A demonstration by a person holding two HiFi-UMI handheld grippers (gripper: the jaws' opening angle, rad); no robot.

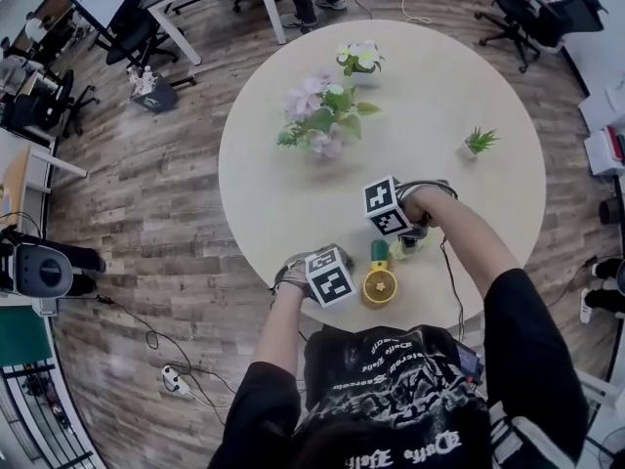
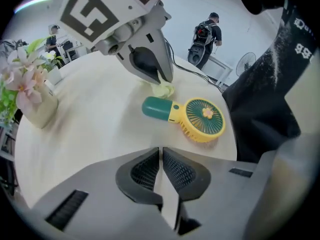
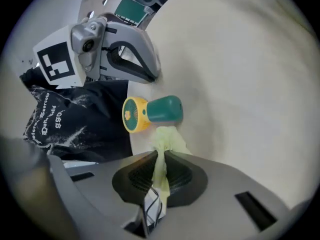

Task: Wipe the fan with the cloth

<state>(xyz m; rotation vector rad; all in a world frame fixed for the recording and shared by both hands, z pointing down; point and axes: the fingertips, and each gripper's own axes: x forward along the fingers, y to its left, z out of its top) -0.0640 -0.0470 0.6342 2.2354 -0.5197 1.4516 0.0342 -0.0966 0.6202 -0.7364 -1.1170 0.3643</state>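
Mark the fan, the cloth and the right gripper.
fan (image 2: 186, 115): left gripper view, yellow head by the neck.
cloth (image 3: 166, 141): right gripper view, bunched end past the pads.
right gripper (image 3: 160, 156): right gripper view, between its fingertips, shut on the cloth.

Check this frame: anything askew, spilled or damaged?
Nothing spilled or damaged. The fan lies flat near the table edge, unheld: the left gripper is shut on nothing. The right gripper pinches the cloth by the fan's handle.

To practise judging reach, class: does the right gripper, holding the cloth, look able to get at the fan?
Probably yes: the right gripper, shut on the cloth, is close beside the fan, nothing between them.
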